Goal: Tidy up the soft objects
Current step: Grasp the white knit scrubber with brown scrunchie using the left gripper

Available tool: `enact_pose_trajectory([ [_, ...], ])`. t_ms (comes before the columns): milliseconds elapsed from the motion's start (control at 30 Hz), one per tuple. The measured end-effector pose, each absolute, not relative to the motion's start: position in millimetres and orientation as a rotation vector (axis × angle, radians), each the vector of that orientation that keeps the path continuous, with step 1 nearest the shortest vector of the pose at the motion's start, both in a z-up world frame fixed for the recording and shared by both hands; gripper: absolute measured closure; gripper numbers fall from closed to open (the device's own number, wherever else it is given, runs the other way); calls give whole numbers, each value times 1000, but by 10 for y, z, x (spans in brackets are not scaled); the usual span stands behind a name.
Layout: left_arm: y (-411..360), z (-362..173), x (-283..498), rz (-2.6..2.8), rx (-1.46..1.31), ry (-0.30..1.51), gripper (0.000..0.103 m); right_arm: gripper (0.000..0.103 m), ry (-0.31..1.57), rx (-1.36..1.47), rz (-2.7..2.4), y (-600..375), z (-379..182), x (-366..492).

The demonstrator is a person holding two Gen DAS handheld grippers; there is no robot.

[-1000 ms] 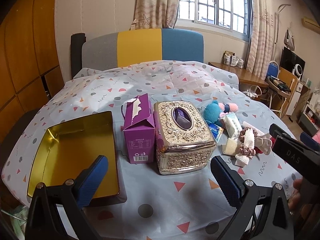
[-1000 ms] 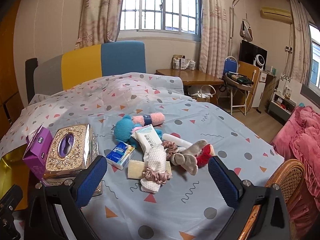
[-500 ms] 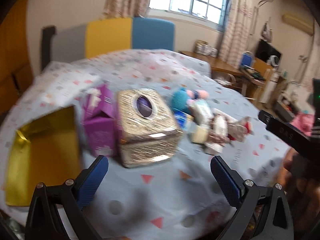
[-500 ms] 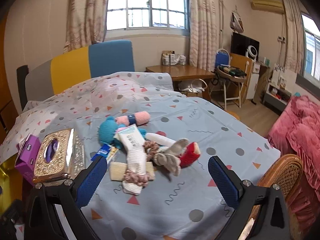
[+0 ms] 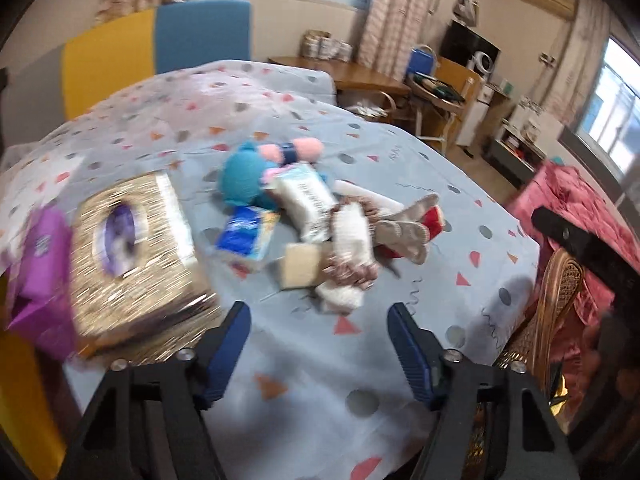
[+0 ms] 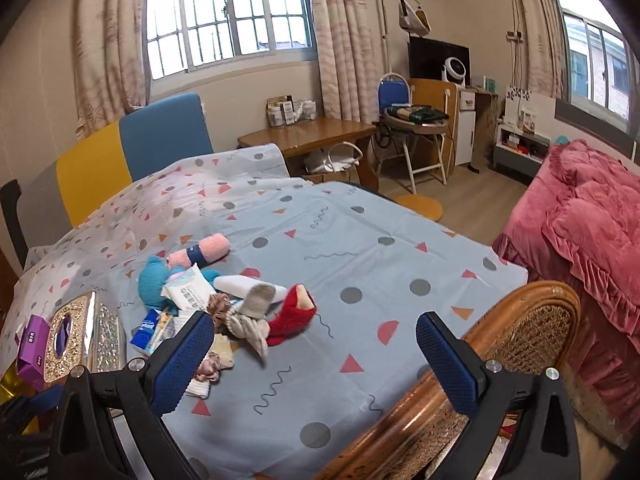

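Observation:
A heap of soft things lies mid-table: a teal plush (image 5: 244,178) (image 6: 154,284), a pink roll (image 5: 306,149) (image 6: 210,249), a white tissue pack (image 5: 308,200) (image 6: 188,292), a blue tissue pack (image 5: 246,236) (image 6: 150,330), a white sock with a pink scrunchie (image 5: 352,252), grey socks (image 5: 404,232) (image 6: 254,320) and a red sock (image 6: 292,316). My left gripper (image 5: 320,344) is open and empty, just in front of the heap. My right gripper (image 6: 312,360) is open and empty, over the table's near right edge.
A gold ornate tissue box (image 5: 132,248) (image 6: 76,340) and a purple carton (image 5: 38,264) (image 6: 32,342) stand left of the heap. A wicker chair back (image 6: 520,332) (image 5: 556,292) is at the table's right edge. A pink bed (image 6: 592,216) stands right.
My left gripper has swung right, from the gold tray and boxes toward the heap, and its fingers have narrowed. My right gripper has turned right and drawn back, so the wicker chair shows.

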State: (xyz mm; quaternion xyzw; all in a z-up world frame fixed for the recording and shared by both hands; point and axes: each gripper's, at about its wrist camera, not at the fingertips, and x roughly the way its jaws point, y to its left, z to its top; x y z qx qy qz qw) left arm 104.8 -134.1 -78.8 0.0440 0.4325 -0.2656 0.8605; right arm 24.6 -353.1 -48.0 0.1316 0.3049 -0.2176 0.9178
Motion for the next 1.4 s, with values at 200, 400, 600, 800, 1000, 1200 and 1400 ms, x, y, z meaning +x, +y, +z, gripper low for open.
enact_pose_trajectory([
  [200, -1782, -1085, 1354, -598, 162, 986, 48, 0, 653, 281, -417, -3576, -577, 254],
  [400, -2034, -1336, 1535, -556, 207, 1020, 46, 0, 684, 285, -401, -3599, -675, 299],
  [600, -2236, -1417, 1673, -544, 240, 1017, 45, 0, 709, 287, -400, -3649, -742, 344],
  [800, -2191, -1540, 1731, -591, 211, 1035, 66, 0, 724, 276, -398, -3653, -762, 406],
  [1000, -1893, -1286, 1539, -620, 154, 976, 66, 0, 760, 273, -362, -3626, -795, 524],
  [1200, -1623, -1202, 1402, -604, 124, 957, 66, 6, 838, 333, -230, -3546, -836, 781],
  [1400, -1445, -1050, 1316, -597, 96, 920, 66, 28, 903, 366, -165, -3490, -914, 1132],
])
